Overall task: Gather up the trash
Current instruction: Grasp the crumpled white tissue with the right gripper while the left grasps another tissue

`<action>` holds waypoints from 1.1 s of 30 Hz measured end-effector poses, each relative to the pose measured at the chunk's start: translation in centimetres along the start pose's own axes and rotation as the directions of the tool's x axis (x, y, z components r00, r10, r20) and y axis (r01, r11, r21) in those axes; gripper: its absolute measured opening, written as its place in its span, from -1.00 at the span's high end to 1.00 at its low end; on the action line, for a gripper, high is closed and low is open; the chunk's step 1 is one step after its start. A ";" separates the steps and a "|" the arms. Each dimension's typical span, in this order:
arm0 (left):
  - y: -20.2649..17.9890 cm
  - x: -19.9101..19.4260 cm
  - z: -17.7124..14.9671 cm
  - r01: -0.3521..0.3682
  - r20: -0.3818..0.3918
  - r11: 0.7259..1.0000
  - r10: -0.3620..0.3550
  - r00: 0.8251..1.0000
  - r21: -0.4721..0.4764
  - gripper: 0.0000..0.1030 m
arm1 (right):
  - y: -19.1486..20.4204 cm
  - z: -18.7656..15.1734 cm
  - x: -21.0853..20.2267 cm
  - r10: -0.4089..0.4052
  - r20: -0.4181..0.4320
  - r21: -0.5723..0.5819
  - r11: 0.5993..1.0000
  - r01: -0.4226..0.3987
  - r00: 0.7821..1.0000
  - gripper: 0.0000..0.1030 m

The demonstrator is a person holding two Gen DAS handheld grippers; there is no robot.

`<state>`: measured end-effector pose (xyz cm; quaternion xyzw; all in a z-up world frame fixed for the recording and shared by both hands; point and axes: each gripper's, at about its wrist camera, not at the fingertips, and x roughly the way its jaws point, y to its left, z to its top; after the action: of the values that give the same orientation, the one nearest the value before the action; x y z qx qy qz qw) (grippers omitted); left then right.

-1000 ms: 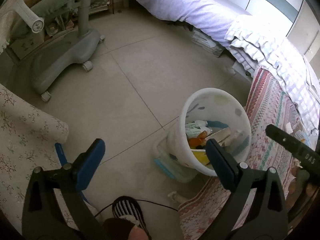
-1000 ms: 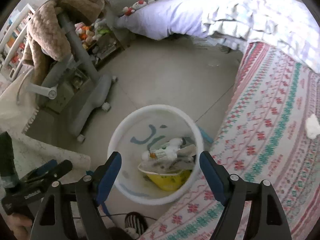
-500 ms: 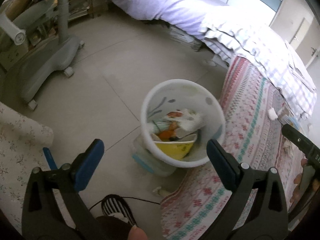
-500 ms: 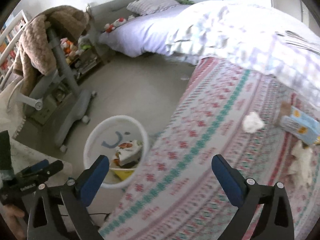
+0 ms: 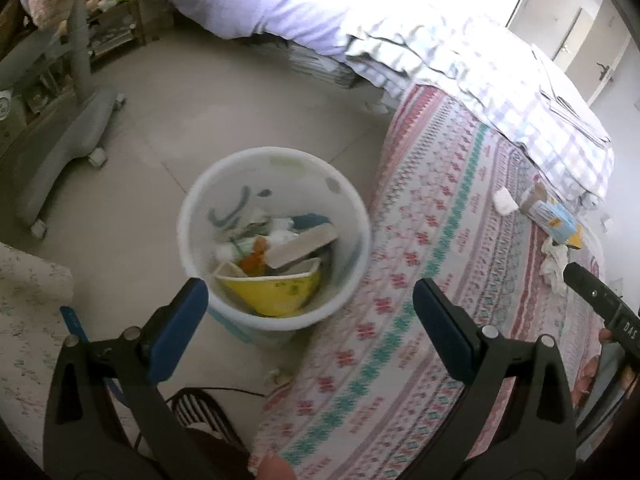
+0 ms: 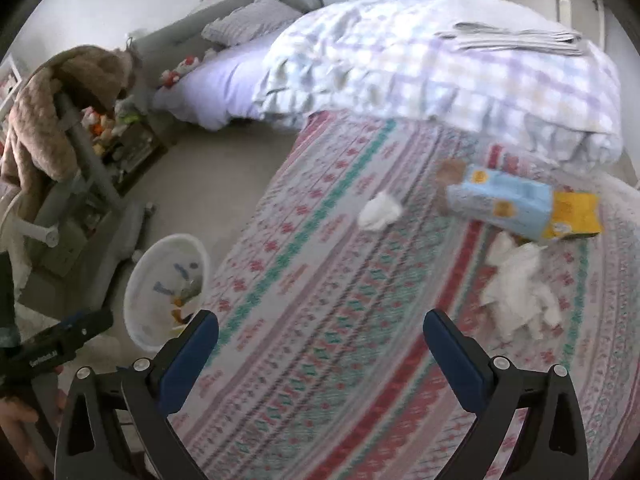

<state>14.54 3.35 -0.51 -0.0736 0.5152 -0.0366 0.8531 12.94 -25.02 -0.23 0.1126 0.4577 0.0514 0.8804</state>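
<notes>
Now both grippers hang with jaws released and nothing between them: the left gripper (image 5: pixel 306 322) above the white bin (image 5: pixel 273 236) of rubbish on the floor, the right gripper (image 6: pixel 320 344) over the patterned bedspread (image 6: pixel 320 300). On that spread lie a crumpled tissue (image 6: pixel 379 210), a blue carton (image 6: pixel 500 200) and a heap of white tissues (image 6: pixel 520 292).

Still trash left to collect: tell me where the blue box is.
In the right wrist view the blue box lies on the patterned blanket, upper right, between a small tissue wad and crumpled tissues.
</notes>
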 end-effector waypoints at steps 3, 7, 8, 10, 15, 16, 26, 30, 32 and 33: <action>-1.2 0.2 0.1 0.009 -0.002 1.000 -0.009 1.000 0.004 -0.97 | -1.8 0.1 -0.7 -0.034 0.010 0.007 0.999 0.034 0.999 -1.00; -2.4 0.7 0.1 0.013 -0.011 1.000 -0.012 1.000 0.010 -0.97 | -5.0 0.5 -1.1 -0.048 -0.010 0.069 0.996 0.048 0.999 -1.00; -2.7 0.9 0.1 0.010 -0.015 1.000 -0.010 1.000 0.014 -0.97 | -6.0 0.6 -1.2 -0.054 -0.015 0.090 0.994 0.055 0.998 -1.00; -3.3 1.3 0.2 0.008 -0.025 1.000 -0.007 1.000 0.020 -0.97 | -8.1 0.9 -1.4 -0.062 -0.028 0.136 0.989 0.065 0.998 -1.00; -4.3 1.8 0.5 0.009 -0.034 0.999 -0.008 0.999 0.035 -0.97 | -13.5 1.4 -1.4 -0.109 -0.065 0.217 0.969 0.121 0.992 -1.00; -4.5 1.9 0.5 0.009 -0.037 0.999 -0.008 0.999 0.039 -0.97 | -14.6 1.5 -1.2 -0.107 -0.075 0.237 0.964 0.122 0.991 -1.00; -5.7 2.9 1.2 0.003 -0.052 0.999 -0.001 0.999 0.052 -0.97 | -17.7 1.3 1.7 -0.059 -0.142 0.295 0.950 0.099 0.988 -0.99; -6.3 3.5 1.2 0.000 -0.060 0.999 0.004 0.998 0.053 -0.97 | -16.8 1.3 3.1 -0.033 -0.160 0.291 0.953 0.079 0.987 -0.73; -6.9 3.8 1.2 0.000 -0.061 0.998 0.004 0.998 0.060 -0.97 | -16.8 1.2 3.9 -0.044 -0.185 0.285 0.954 0.096 0.982 -0.47; -7.4 4.0 1.2 0.000 -0.060 0.998 0.004 0.998 0.070 -0.97 | -16.8 1.0 4.3 -0.058 -0.199 0.280 0.953 0.113 0.978 -0.27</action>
<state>17.57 -4.38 -2.31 -0.0420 0.5392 -0.0561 0.8393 16.07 -40.59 -7.20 0.2149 0.5460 -0.0440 0.8085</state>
